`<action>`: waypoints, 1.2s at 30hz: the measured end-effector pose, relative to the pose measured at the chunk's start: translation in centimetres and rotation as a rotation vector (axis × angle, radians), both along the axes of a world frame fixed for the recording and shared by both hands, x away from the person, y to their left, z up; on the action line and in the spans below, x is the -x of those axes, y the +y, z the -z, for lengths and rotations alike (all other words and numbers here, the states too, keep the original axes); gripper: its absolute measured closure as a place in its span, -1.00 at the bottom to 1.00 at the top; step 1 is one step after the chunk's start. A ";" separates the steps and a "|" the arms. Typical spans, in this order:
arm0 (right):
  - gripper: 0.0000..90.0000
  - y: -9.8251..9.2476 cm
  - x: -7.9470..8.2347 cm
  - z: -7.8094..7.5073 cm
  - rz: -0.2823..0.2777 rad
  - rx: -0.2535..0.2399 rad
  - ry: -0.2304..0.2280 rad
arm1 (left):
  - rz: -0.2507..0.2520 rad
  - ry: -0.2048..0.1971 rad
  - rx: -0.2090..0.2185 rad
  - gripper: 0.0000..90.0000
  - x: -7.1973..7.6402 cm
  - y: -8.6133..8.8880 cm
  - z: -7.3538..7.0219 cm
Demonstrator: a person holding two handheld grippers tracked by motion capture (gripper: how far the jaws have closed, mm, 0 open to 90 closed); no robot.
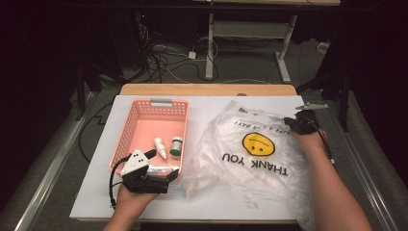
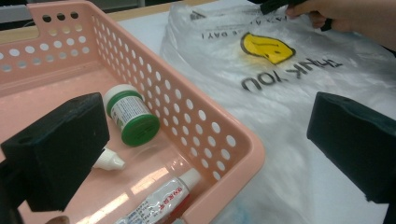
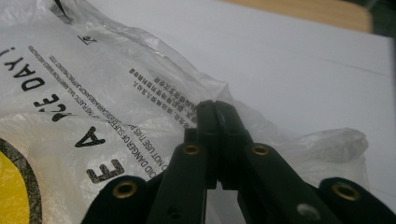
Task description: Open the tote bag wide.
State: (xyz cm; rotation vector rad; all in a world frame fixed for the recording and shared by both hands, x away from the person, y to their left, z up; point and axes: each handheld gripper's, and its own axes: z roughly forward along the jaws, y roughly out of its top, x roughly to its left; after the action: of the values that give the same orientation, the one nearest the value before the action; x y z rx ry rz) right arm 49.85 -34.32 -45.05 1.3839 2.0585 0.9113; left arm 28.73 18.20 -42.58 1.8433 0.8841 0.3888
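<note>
While the right gripper [image 3: 215, 109] pinches the plastic bag [image 1: 250, 144] edge, jaws closed on film.
Left gripper [image 2: 205, 154] wide, empty, over the basket [image 2: 219, 154] — lift the bag slowly to avoid tearing.

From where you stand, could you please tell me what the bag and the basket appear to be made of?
Bag: thin translucent plastic film, glossy and crinkled, the white table showing through it, with black print and a yellow smiley. Basket: rigid pink plastic, apparently moulded, with smooth, slightly shiny walls pierced by rows of round holes.
</note>
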 end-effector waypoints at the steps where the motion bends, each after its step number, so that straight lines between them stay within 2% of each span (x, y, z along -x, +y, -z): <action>1: 1.00 -0.9 -0.2 -0.1 0.024 -0.012 -0.011 | 0.003 -0.004 -0.004 -1.00 0.0 -0.1 0.0; 4: 1.00 -3.2 -0.6 0.0 0.100 -0.045 -0.014 | 0.015 -0.006 -0.007 -1.00 0.1 -0.3 -0.1; 7: 0.95 -4.5 -0.7 -0.1 0.139 -0.059 -0.011 | 0.025 -0.009 -0.012 -1.00 0.0 -0.6 -0.1; 11: 0.55 -5.0 0.1 -1.5 0.126 -0.078 -0.052 | 0.024 -0.010 -0.012 -1.00 0.0 -0.6 0.0; 13: 0.51 -5.0 0.6 -2.1 0.125 -0.082 -0.060 | 0.023 -0.010 -0.013 -1.00 0.0 -0.7 0.0; 14: 0.44 -4.9 1.8 -3.0 0.106 -0.080 -0.076 | 0.023 -0.010 -0.012 -1.00 0.1 -0.7 0.0; 16: 0.35 -4.6 3.4 -3.8 0.092 -0.069 -0.072 | 0.020 -0.009 -0.016 -1.00 0.0 -0.7 0.1; 17: 0.35 -4.4 4.4 -4.1 0.074 -0.062 -0.086 | 0.017 -0.005 -0.019 -1.00 -0.1 -0.7 0.2; 20: 0.29 -3.7 7.9 -4.2 0.045 -0.060 -0.089 | 0.015 0.000 -0.013 -1.00 -0.2 -0.6 0.2; 24: 0.26 -3.1 13.1 -3.5 0.011 -0.069 -0.075 | 0.015 -0.011 -0.015 -1.00 0.2 -0.5 0.2; 28: 0.26 -3.2 18.0 -2.5 0.004 -0.067 -0.074 | 0.015 -0.017 -0.012 -1.00 0.2 -0.5 0.1; 32: 0.19 -3.7 21.9 -1.3 0.019 -0.102 -0.062 | 0.022 -0.016 -0.019 -1.00 0.1 -0.8 0.2; 36: 0.11 -3.6 25.3 -0.6 0.027 -0.109 -0.054 | 0.027 -0.016 -0.028 -1.00 0.1 -1.1 0.2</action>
State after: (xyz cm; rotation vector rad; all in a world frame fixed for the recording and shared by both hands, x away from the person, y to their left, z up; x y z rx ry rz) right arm 24.50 -37.97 -44.45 1.4231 1.9716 1.0517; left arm 28.62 17.09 -42.82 1.8734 0.8460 0.4003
